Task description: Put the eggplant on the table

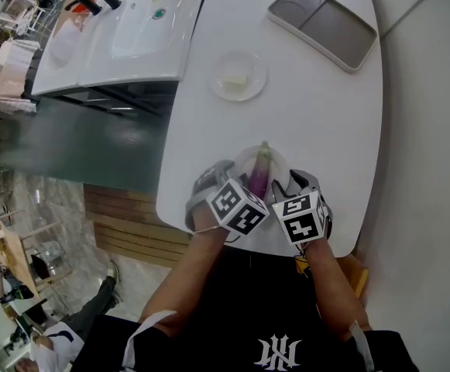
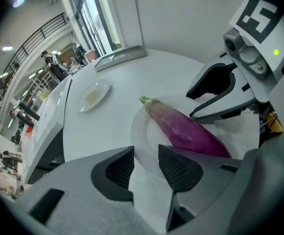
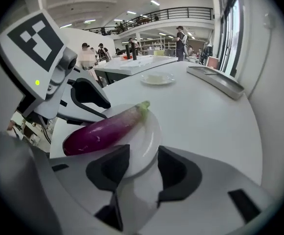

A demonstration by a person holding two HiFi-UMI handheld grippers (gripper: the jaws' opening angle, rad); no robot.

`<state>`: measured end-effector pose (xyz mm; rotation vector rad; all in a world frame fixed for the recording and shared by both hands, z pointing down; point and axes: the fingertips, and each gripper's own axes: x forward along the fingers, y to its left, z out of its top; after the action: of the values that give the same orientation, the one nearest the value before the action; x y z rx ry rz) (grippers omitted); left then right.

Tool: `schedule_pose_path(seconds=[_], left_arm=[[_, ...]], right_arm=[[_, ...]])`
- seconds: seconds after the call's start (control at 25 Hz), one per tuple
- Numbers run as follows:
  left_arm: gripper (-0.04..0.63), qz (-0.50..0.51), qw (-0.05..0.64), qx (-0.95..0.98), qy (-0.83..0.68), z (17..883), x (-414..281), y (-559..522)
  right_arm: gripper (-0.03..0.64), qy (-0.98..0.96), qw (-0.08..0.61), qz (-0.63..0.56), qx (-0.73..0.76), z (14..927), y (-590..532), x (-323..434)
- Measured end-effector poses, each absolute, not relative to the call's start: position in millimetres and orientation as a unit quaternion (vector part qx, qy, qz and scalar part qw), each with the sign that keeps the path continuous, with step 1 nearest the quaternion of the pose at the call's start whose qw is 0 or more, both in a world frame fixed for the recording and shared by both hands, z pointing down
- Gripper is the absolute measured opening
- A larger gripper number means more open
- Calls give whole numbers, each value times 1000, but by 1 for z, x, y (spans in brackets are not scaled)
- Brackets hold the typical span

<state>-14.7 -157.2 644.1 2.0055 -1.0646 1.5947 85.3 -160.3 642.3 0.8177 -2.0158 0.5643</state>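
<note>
Lying on white plate (image 1: 242,161): purple eggplant (image 1: 259,178), green stem end pointing away from person. Plate sits near front edge of white table (image 1: 317,115), flanked by both grippers. Left gripper (image 2: 145,168) jaws apart, plate rim just ahead of gap. Right gripper (image 3: 142,168) jaws apart, plate rim reaching between them. Farther off: small dish (image 1: 238,76), grey two-section tray (image 1: 323,25).

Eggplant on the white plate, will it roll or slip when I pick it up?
The eggplant looks round and tapered, so a sideways nudge would likely roll it on the plate. Its purple skin shows glossy highlights, so it may slip between hard jaws. It lies straight without sagging, so it is probably stiff.
</note>
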Motion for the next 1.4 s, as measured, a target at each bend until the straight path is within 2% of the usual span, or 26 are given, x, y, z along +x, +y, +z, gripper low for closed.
schedule_pose_path(seconds=[0.24, 0.32, 0.44, 0.48, 0.52, 0.6, 0.76, 0.88, 0.96, 1.08, 1.28, 1.4], left_arm=[[143, 532, 150, 728, -406, 640, -18, -157], [140, 493, 130, 737, -443, 627, -24, -163], [106, 354, 156, 777, -496, 591, -33, -165], [72, 293, 183, 795, -499, 574, -35, -159], [40, 234, 212, 812, -491, 556, -38, -150], [8, 148, 254, 840, -455, 526, -44, -125], [6, -7, 317, 860, -400, 485, -47, -74], [6, -104, 348, 851, -379, 464, -41, -38], [6, -121, 342, 866, -344, 451, -27, -24], [6, -118, 305, 902, -283, 432, -13, -19], [8, -135, 264, 933, -207, 387, -14, 4], [8, -146, 249, 944, -158, 363, -29, 33]], right_arm=[[173, -816, 444, 192, 316, 644, -158, 81], [167, -826, 423, 193, 319, 641, -161, 81], [72, -858, 331, 183, 349, 609, -166, 88], [34, -873, 290, 175, 352, 589, -161, 91], [23, -889, 248, 169, 345, 568, -153, 92], [8, -921, 168, 172, 306, 528, -133, 90], [5, -952, 6, 228, 205, 459, -95, 96], [3, -950, -71, 251, 174, 415, -66, 108], [3, -948, -108, 252, 162, 392, -49, 111], [3, -949, -138, 239, 149, 371, -29, 102], [3, -949, -141, 235, 156, 355, 19, 76], [3, -957, -96, 199, 188, 361, 38, 51]])
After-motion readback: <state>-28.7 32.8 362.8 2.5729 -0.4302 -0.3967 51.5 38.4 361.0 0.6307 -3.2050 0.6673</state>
